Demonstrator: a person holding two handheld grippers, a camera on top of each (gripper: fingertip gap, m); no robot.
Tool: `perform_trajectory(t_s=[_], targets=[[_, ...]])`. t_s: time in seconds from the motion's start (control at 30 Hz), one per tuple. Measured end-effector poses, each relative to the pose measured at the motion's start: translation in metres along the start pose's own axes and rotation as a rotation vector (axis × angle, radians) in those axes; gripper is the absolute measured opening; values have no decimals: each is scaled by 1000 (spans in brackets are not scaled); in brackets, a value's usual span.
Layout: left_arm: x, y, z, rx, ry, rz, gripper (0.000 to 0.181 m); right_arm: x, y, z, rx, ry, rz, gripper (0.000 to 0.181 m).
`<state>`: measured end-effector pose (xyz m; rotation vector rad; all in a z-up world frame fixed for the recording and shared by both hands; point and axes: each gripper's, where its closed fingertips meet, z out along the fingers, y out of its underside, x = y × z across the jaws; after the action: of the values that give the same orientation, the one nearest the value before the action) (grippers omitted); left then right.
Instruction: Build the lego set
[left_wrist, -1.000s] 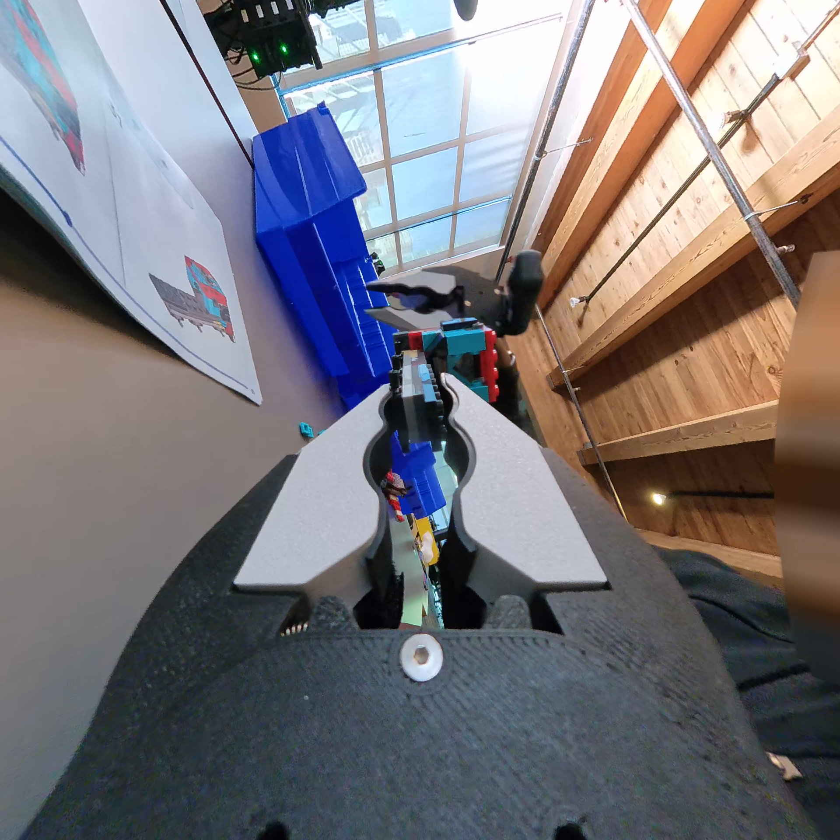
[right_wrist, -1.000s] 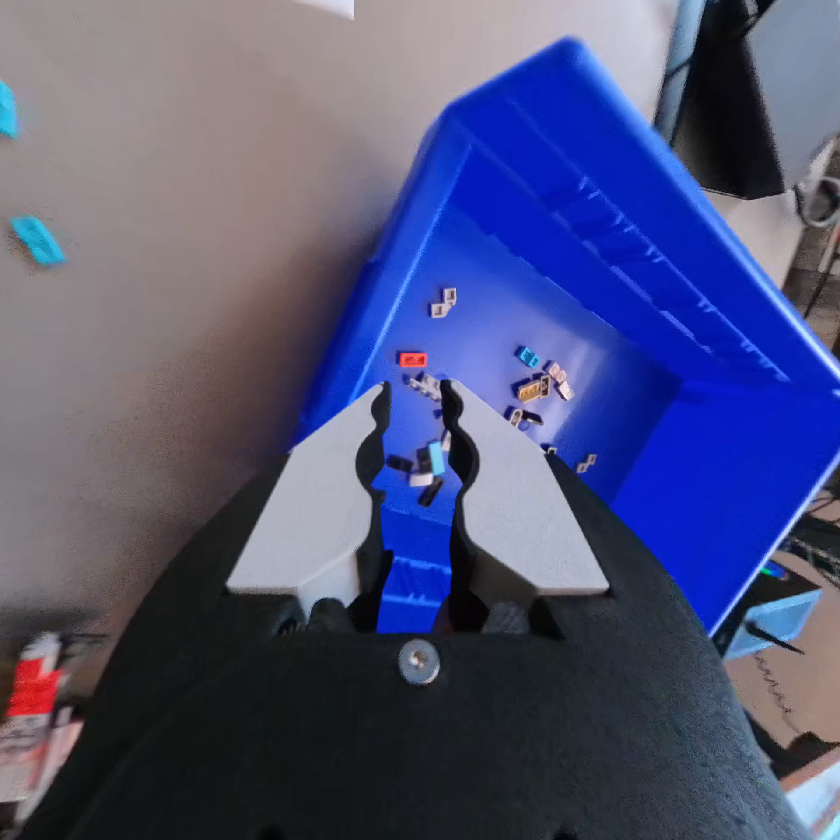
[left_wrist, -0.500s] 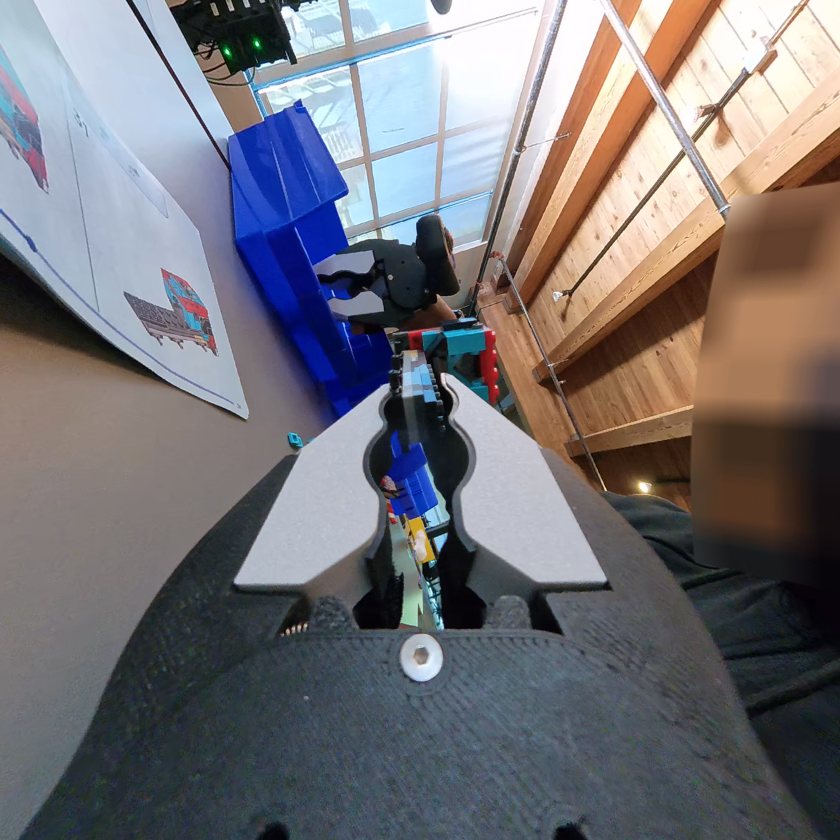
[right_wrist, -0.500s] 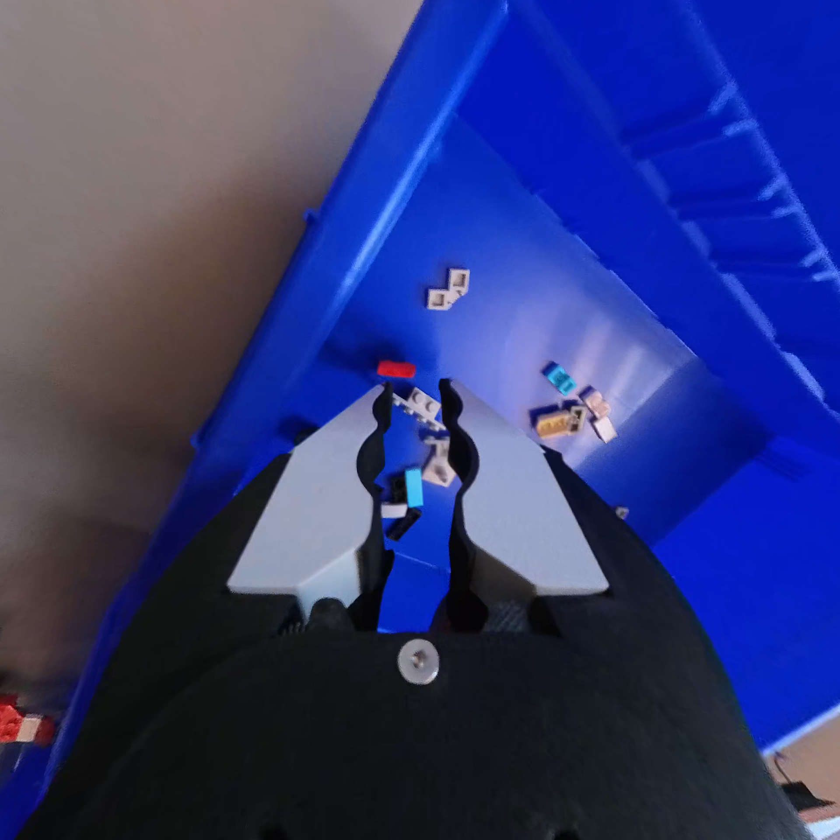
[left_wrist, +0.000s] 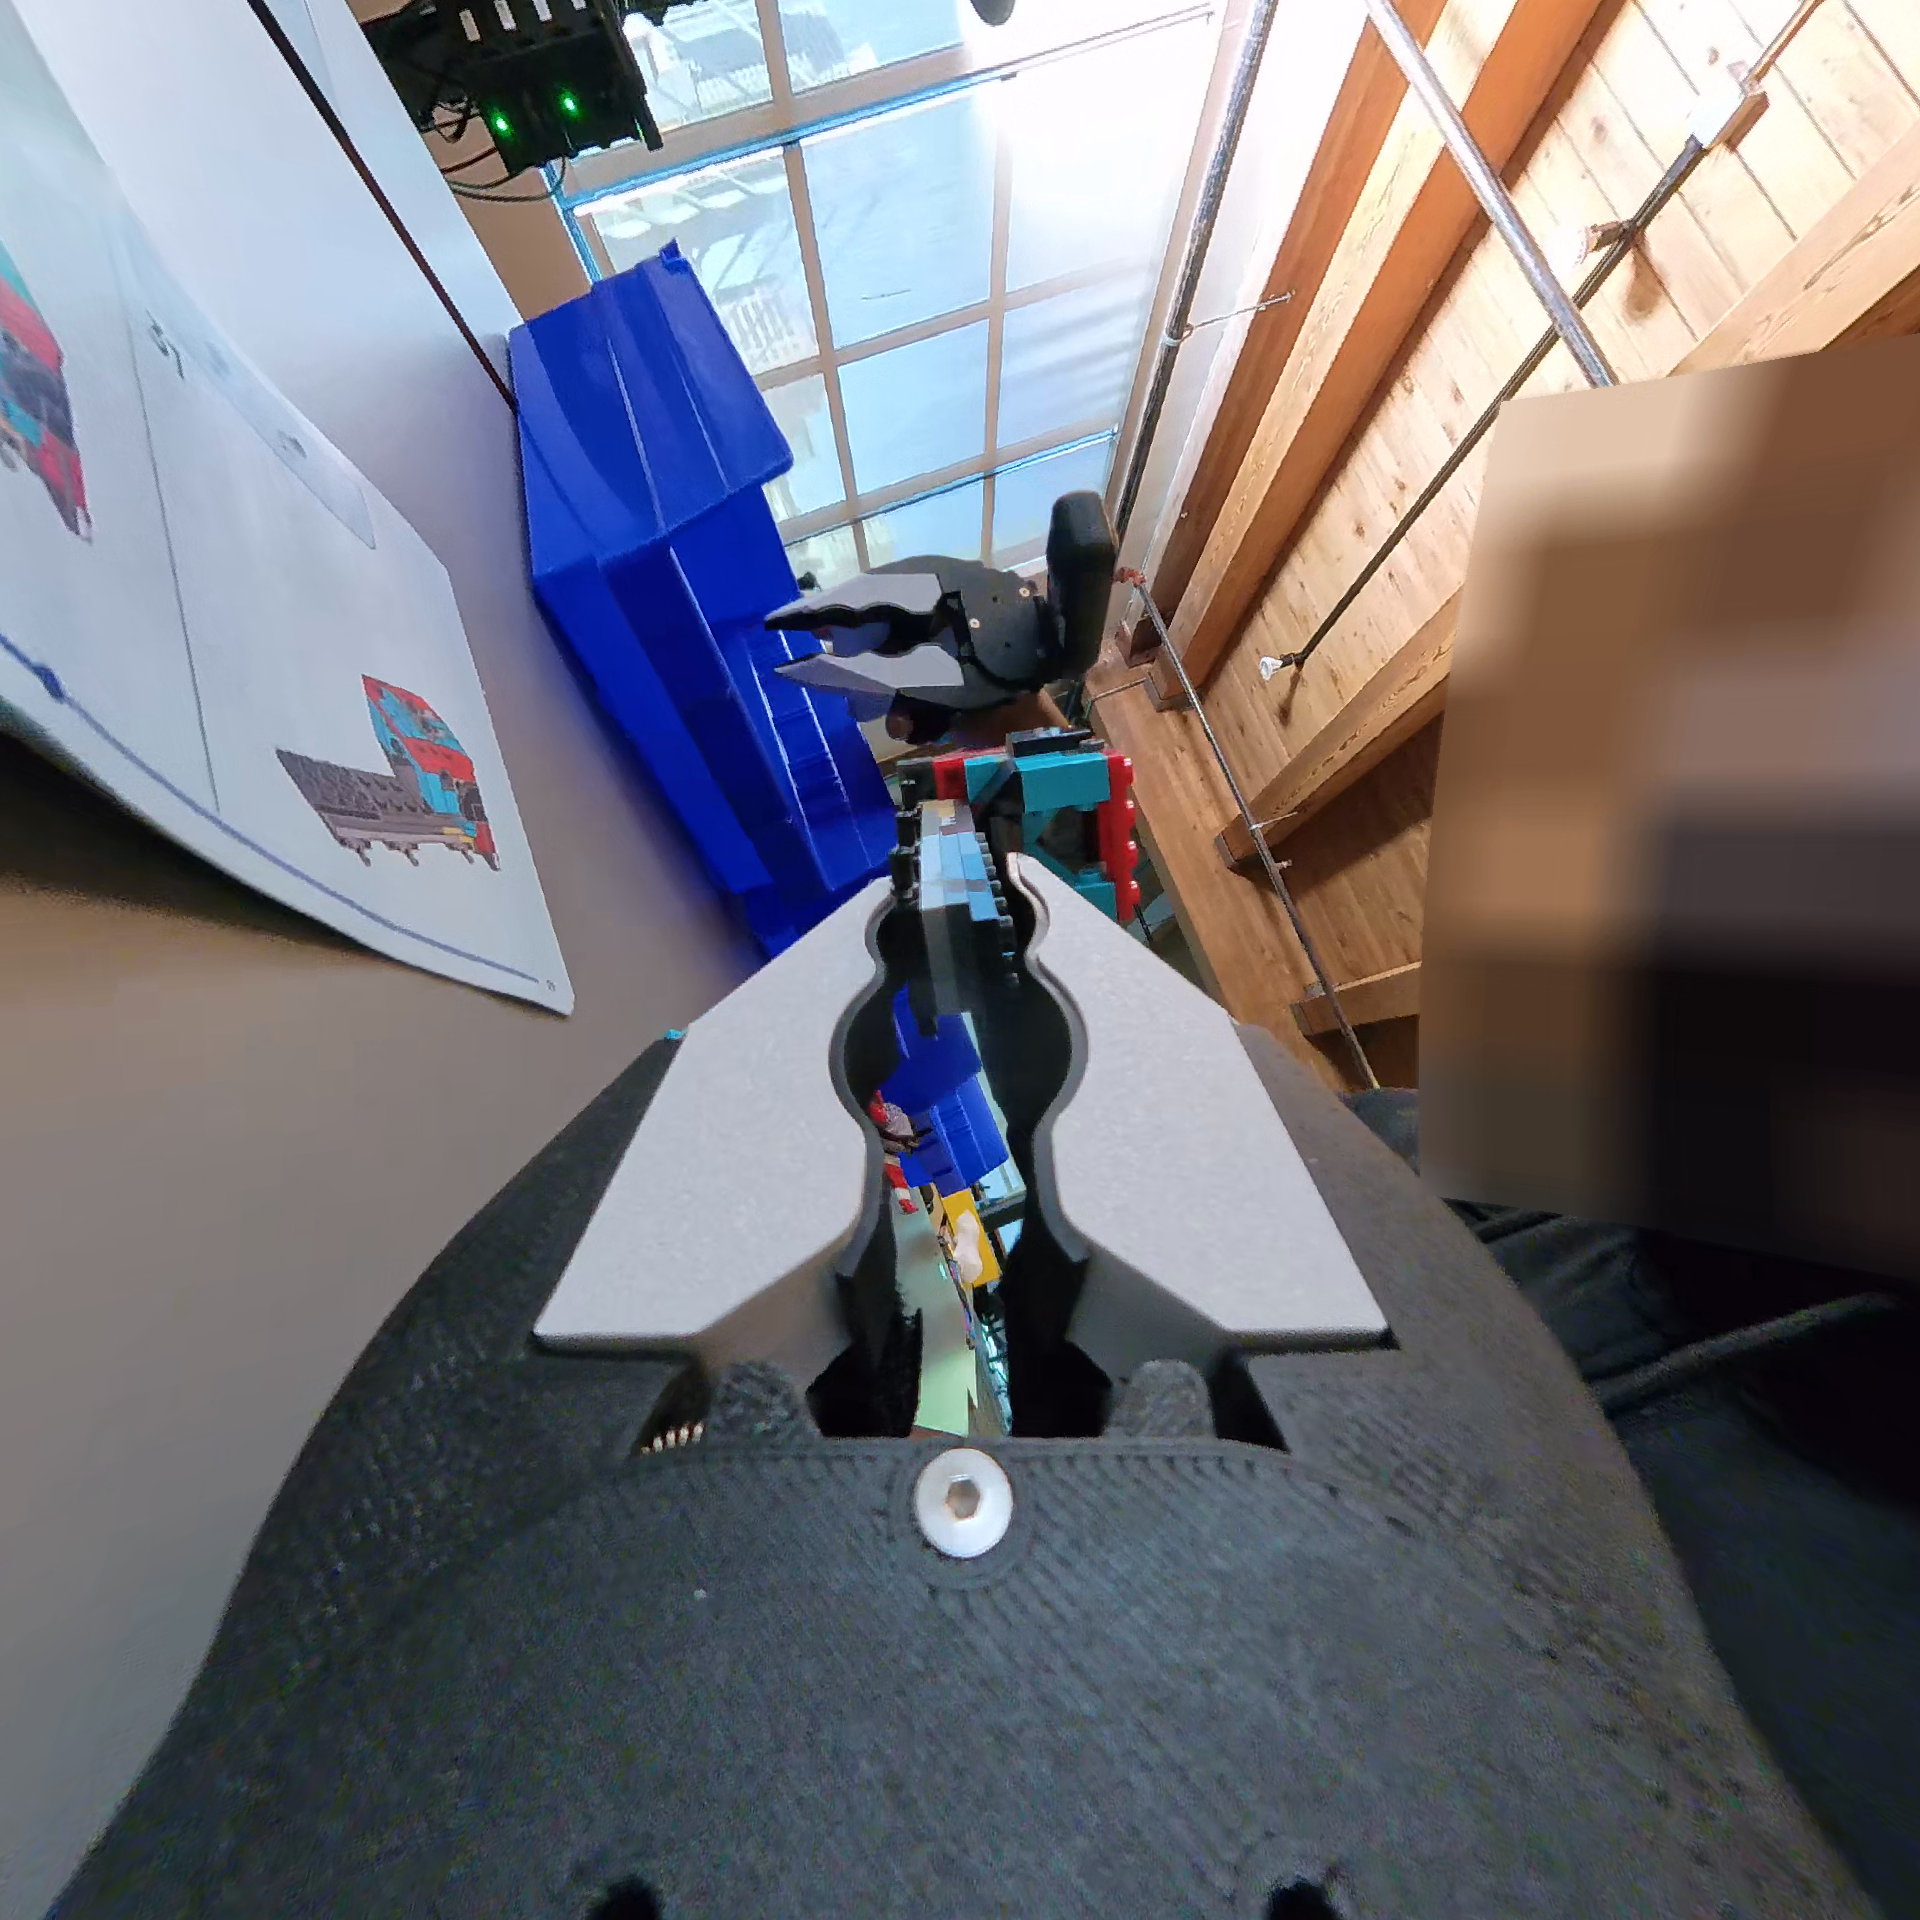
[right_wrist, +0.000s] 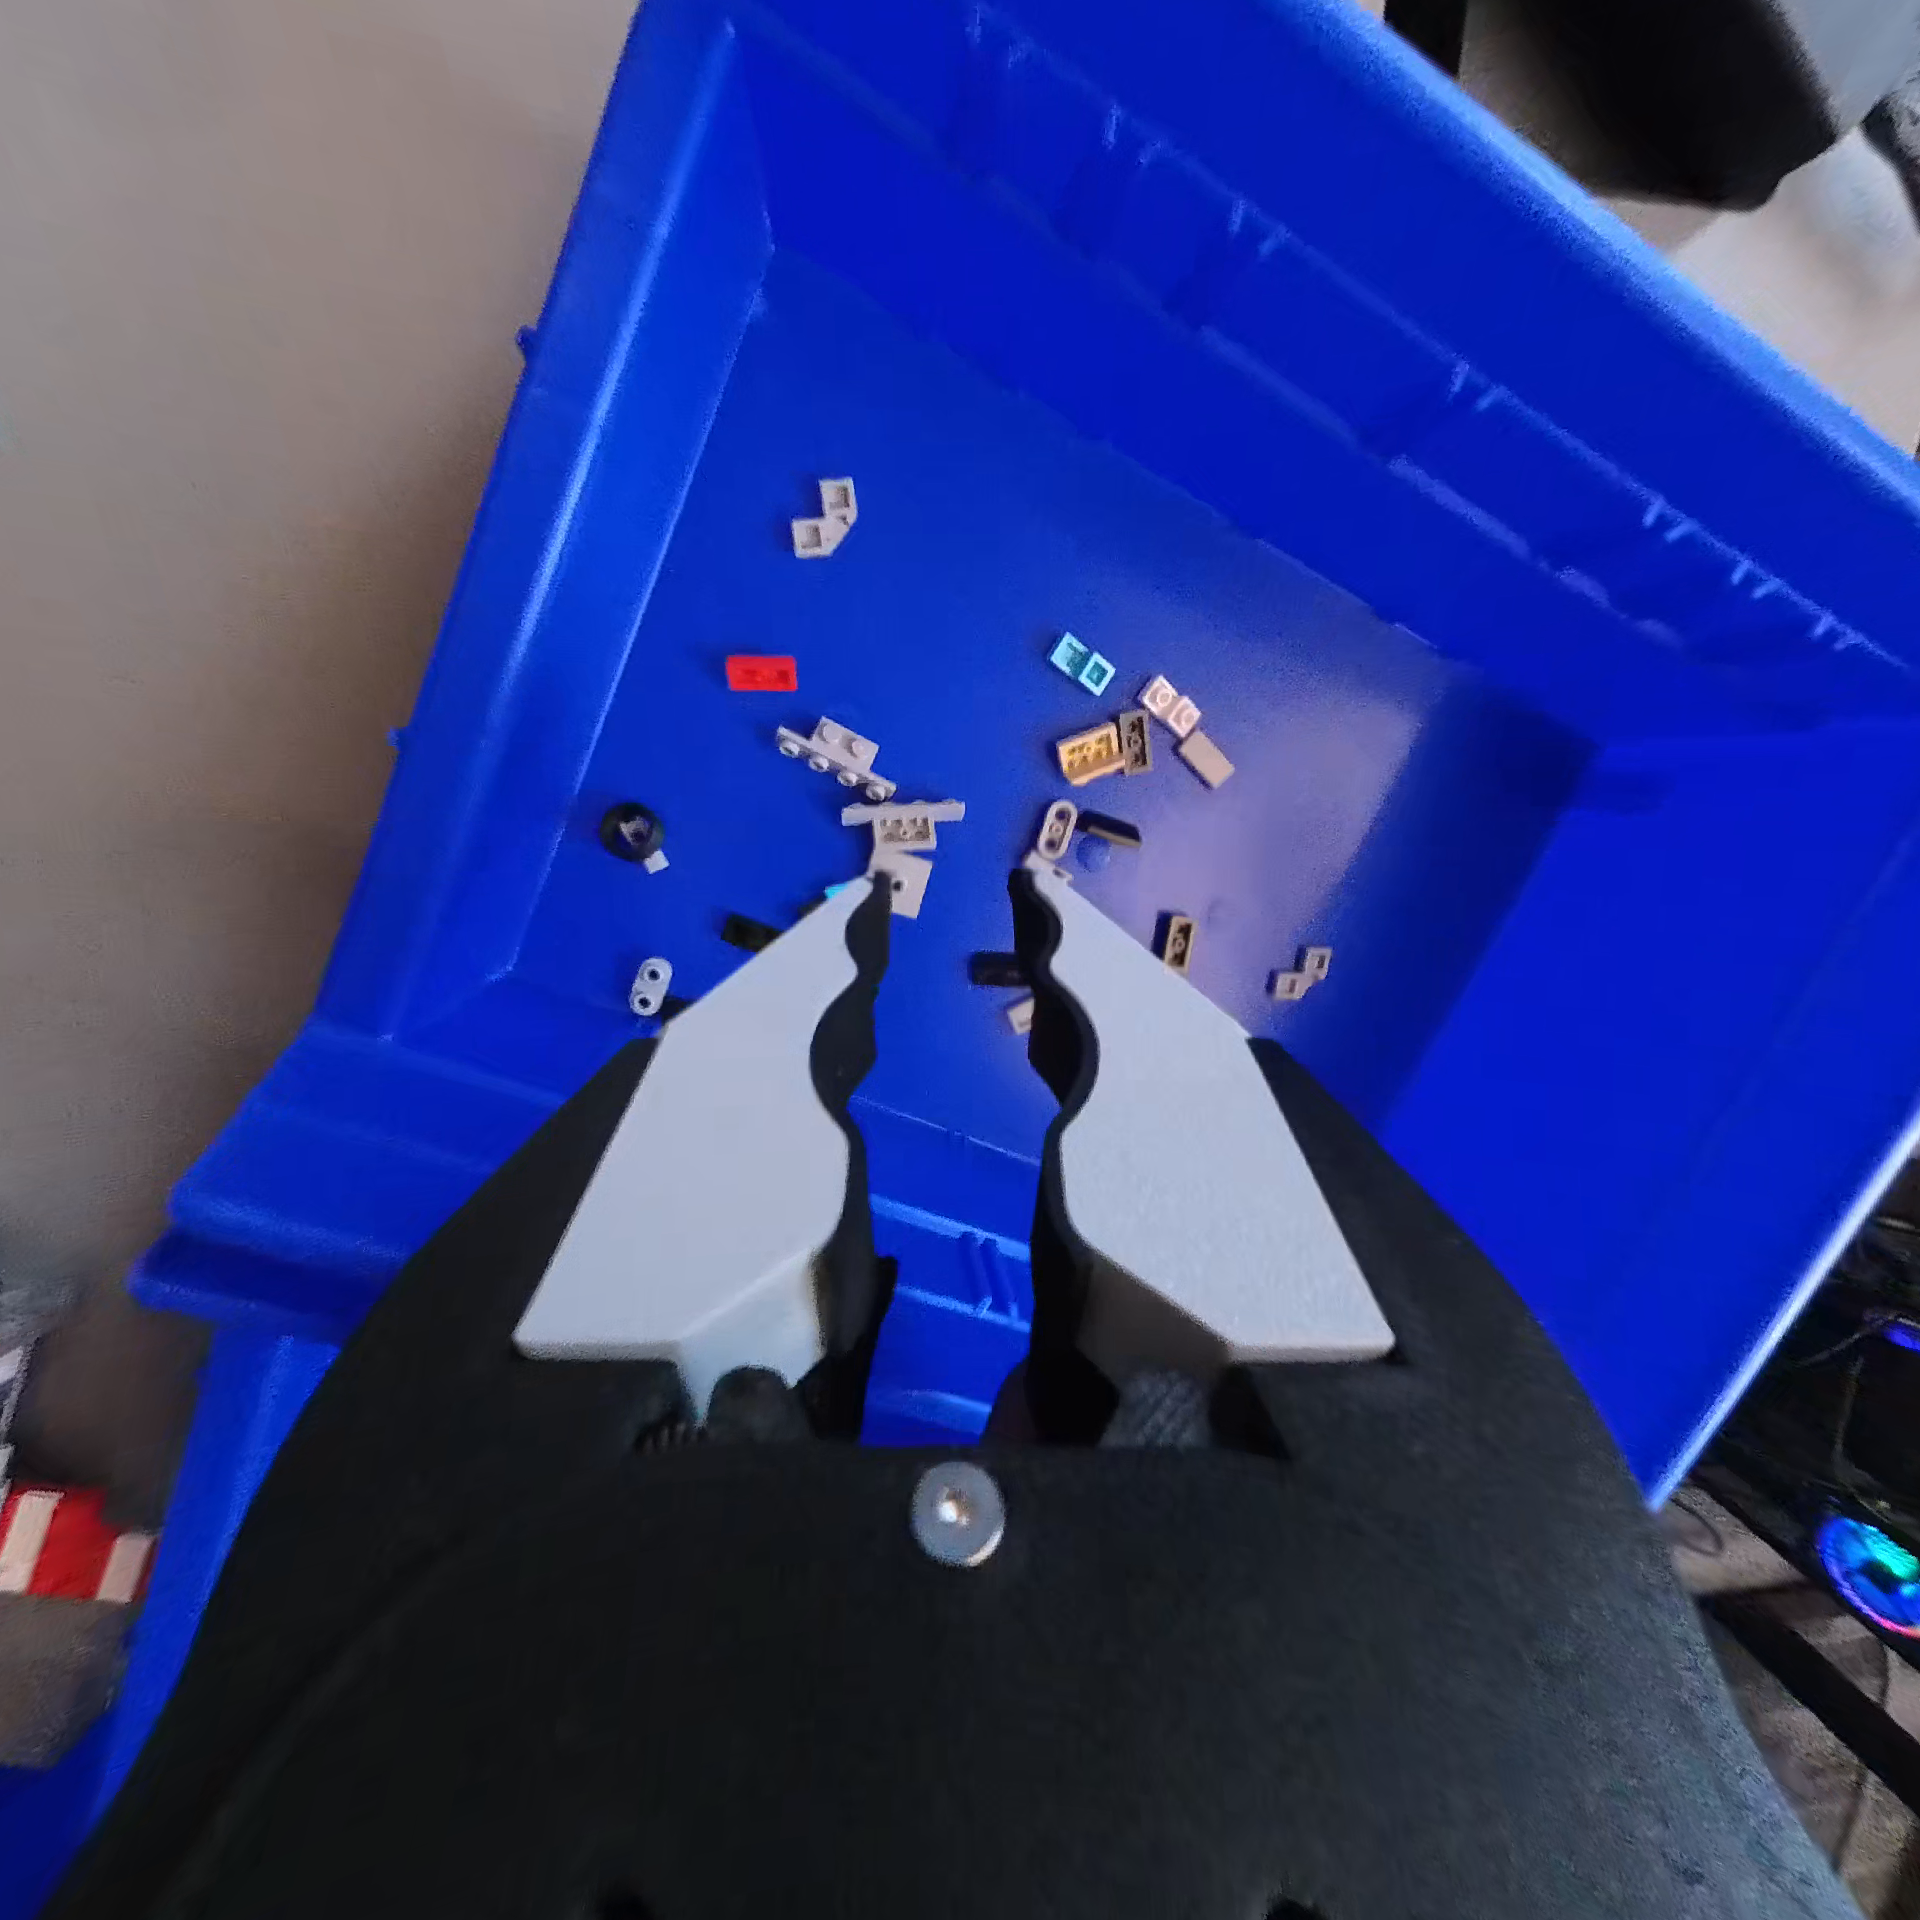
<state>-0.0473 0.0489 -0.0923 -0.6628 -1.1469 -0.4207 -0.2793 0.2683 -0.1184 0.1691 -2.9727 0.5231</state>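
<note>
Paper (left_wrist: 260, 665) printed with coloured build pictures is lying at the far left of the left wrist view on the brown surface (left_wrist: 208, 1195), and just right of it blue bins (left_wrist: 665, 623) are standing in a row below a window (left_wrist: 935, 312). In the middle the left hand-held gripper (left_wrist: 956, 914) is clenching on the lego model (left_wrist: 961, 914), a dark plate with blue studded pieces held edge-on between its grey fingers (left_wrist: 748, 1143), with a teal and red block of the model sticking out beyond the tips. Just past it the right hand-held gripper (left_wrist: 821, 655) is showing farther off, its jaws parted over one of the bins. To the right wooden wall planks (left_wrist: 1351, 520) with metal rods are running, and a dark sleeve (left_wrist: 1714, 1455) is showing at the lower right. In the right wrist view the brown surface (right_wrist: 208, 416) is lying at the left, with a red and white piece (right_wrist: 62, 1558) blurred at the lower left edge. Right of that a blue bin (right_wrist: 1143, 156) is filling most of the frame, and the right hand-held gripper (right_wrist: 943, 883) is hanging released above its floor, holding nothing. Loose pieces are lying scattered in the bin: a black ring (right_wrist: 632, 829) at the left, a red plate (right_wrist: 761, 673), grey plates (right_wrist: 836, 753) near the left fingertip (right_wrist: 831, 935), a grey corner piece (right_wrist: 826, 517) farther back, a teal tile (right_wrist: 1081, 662), a tan brick (right_wrist: 1089, 753) and more grey bits to the right. At the lower right edge a glowing coloured light (right_wrist: 1870, 1569) is showing beside the bin.
</note>
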Motion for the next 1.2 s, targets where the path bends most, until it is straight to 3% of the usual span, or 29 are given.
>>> perform_trajectory(t_s=[0.17,0.4,0.57,0.73,0.9,0.97,1.0,1.2], targets=[[-4,-6,9,-13,0,10,17,-13,15,-3,44,24,22,23],[-9,-10,19,-41,-7,12,17,-61,3,1,69,-38,-7,20],[-9,-9,19,-42,-2,14,16,-86,5,14,-49,-48,-59,19],[-8,-9,19,-42,1,18,16,-99,-1,19,-104,-78,-127,4],[-6,-10,18,-38,12,17,16,-119,-15,12,-34,-178,-111,10],[-6,-10,18,-39,15,16,16,-136,-29,5,38,-282,-65,32],[-6,-9,18,-39,16,16,16,-143,-35,2,60,-317,-48,32],[-5,-10,17,-38,20,15,16,-125,-27,1,11,-217,-16,32]])
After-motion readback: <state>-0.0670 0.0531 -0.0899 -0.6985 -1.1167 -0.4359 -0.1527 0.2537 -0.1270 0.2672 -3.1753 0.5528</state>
